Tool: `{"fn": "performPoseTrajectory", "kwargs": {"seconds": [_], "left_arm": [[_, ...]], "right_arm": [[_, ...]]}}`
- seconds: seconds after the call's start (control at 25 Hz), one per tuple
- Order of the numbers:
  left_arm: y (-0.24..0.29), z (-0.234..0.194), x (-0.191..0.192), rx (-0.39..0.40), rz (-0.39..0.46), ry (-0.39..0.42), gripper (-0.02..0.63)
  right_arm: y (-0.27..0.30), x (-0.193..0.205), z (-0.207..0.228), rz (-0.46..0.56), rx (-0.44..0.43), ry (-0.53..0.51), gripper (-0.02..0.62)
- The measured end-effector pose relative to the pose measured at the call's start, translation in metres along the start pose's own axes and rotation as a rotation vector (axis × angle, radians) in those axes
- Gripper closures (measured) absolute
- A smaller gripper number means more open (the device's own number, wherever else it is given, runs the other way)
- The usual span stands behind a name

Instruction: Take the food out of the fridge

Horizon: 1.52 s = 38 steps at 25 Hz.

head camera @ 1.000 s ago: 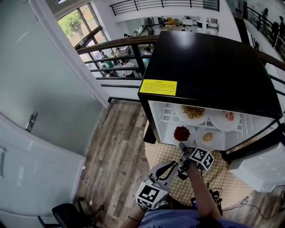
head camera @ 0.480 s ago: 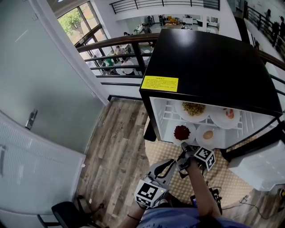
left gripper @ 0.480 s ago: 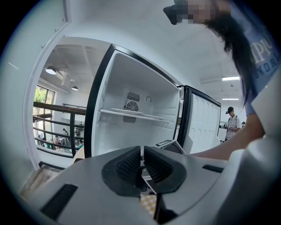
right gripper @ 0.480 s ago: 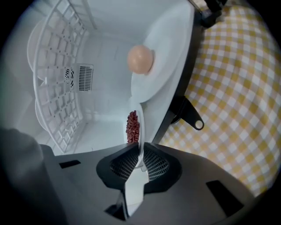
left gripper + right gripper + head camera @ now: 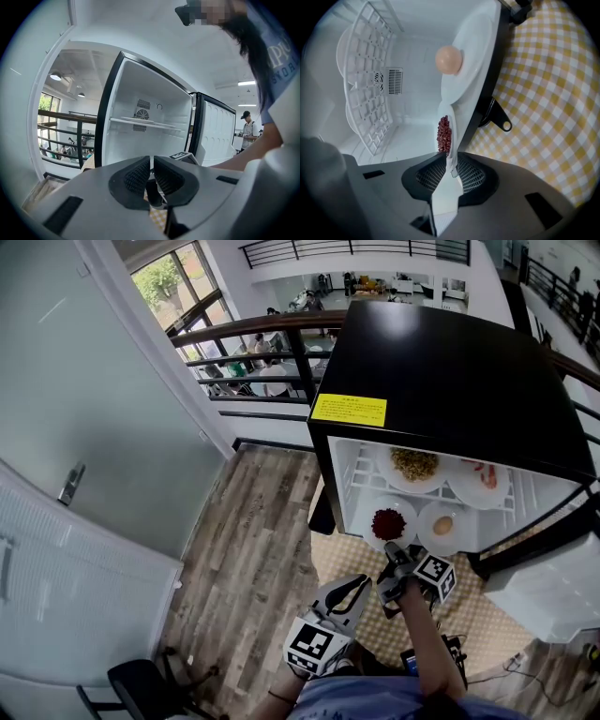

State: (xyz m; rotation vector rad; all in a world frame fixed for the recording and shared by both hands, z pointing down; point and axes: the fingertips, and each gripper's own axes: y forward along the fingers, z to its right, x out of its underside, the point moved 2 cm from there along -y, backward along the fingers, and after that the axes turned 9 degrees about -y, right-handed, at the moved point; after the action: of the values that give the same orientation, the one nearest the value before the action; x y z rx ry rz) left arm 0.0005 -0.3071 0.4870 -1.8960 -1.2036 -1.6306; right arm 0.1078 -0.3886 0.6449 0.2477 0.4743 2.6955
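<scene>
A black fridge stands open with white plates on two shelves. On the lower shelf are a plate of red food and a plate with an egg. The upper shelf holds a noodle plate and one more plate. My right gripper is at the red-food plate. Its jaws have just been closing, and in the right gripper view it is shut on that plate's rim, the red food just beyond. My left gripper hangs back, shut and empty.
A yellow checkered mat lies on the wooden floor before the fridge. The fridge's white door hangs open at the right. A dark railing runs behind, and a chair stands at the bottom left. A person stands far off.
The right gripper's jaws went from wide open to shut on the red-food plate's rim, and the gripper rolled a little. The left gripper stayed put.
</scene>
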Motion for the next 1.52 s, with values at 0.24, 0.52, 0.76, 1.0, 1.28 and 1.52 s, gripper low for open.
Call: {"fn": "performPoseTrajectory", "kwargs": {"seconds": [0.24, 0.52, 0.76, 1.0, 1.28, 1.52], "left_arm": [[-0.007, -0.001, 0.0, -0.011, -0.006, 0.009, 0.574], [-0.013, -0.004, 0.003, -0.028, -0.01, 0.008, 0.574], [-0.017, 0.0, 0.003, -0.024, -0.009, 0.012, 0.574], [-0.025, 0.002, 0.004, -0.028, -0.009, 0.015, 0.574], [-0.035, 0.004, 0.007, -0.038, -0.001, 0.01, 0.574], [-0.042, 0.01, 0.012, -0.02, -0.004, 0.0, 0.574]], "right_arm": [[0.008, 0.0, -0.004, -0.028, -0.008, -0.002, 0.548], [-0.003, 0.005, -0.007, -0.059, -0.079, 0.085, 0.568], [-0.009, 0.013, -0.014, -0.106, -0.094, 0.033, 0.569], [-0.023, 0.016, -0.025, -0.124, -0.123, -0.013, 0.569], [-0.049, 0.019, -0.048, -0.142, -0.194, -0.061, 0.569], [-0.081, 0.035, -0.065, -0.17, -0.241, -0.098, 0.569]]}}
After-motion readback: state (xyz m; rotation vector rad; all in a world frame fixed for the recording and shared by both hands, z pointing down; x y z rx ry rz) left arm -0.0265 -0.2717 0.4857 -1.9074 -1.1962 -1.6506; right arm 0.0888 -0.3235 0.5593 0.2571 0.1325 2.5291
